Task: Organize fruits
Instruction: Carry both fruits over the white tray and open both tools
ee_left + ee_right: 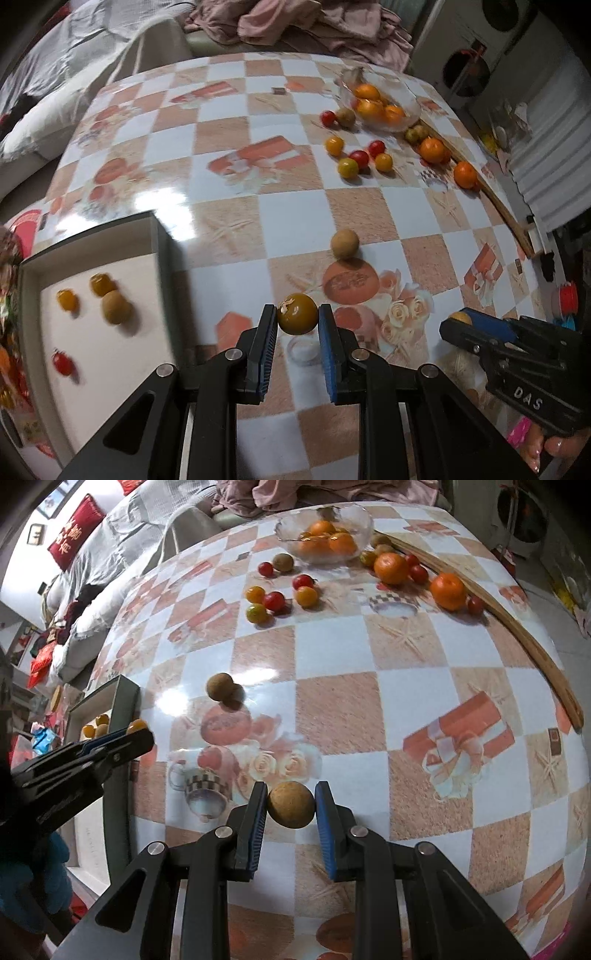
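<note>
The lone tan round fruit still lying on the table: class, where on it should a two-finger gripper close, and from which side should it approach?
Probably from above, fingers closing across the widest middle of the tan round fruit. It is a small ball alone on the flat table, with nothing touching it, so any pair of opposite sides serves; gripping off-centre would likely let it roll away.

Occlusion notes: tray (pixel 92 258) is cut by the left and bottom edges in the left wrist view; in the right wrist view the left gripper (pixel 142 734) covers most of it, only a few yellow fruits peek out. Fruits in the tray are motion-blurred, kinds unclear. Glass bowl (pixel 410 110) contents overlap, count unclear. Small fruits behind the two oranges (pixel 391 568) are partly hidden. Clear round thing (pixel 303 349) under the left gripper: can't identify. Right counter (pixel 369 206) edge clutter too small to tell.
</note>
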{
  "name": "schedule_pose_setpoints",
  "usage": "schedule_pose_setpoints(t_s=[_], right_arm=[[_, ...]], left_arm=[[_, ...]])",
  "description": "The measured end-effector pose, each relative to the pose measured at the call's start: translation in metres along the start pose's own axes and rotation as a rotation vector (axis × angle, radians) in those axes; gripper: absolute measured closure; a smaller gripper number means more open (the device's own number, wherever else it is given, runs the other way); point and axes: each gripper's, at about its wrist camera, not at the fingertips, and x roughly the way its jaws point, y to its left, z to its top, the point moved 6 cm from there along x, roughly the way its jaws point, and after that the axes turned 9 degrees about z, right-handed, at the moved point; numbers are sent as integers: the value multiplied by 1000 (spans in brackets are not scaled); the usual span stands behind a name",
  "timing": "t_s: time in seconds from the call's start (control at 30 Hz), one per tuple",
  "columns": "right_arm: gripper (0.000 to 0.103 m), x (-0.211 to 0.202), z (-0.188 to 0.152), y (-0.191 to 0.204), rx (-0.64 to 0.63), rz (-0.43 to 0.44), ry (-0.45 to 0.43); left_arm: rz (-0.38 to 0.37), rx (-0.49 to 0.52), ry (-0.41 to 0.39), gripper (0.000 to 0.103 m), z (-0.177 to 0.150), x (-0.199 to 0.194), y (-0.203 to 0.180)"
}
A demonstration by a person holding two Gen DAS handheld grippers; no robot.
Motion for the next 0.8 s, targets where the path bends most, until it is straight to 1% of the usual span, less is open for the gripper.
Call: schedule_pose_setpoints(t_s=[0.23,0.33,0.57,0.8], right_arm=[[74,6,9,36,-82,24,23],[74,10,12,55,-119,33,33],[74,31,15,114,-224,86,73],[74,57,8,172,-318,138,126]], left_arm=[[43,-82,-16,79,-13,-17,42],[70,-123,-18,79,-24,-24,67],[130,-233,-9,79,-53,-32,121],[187,-340,13,79,-85,-31,169]])
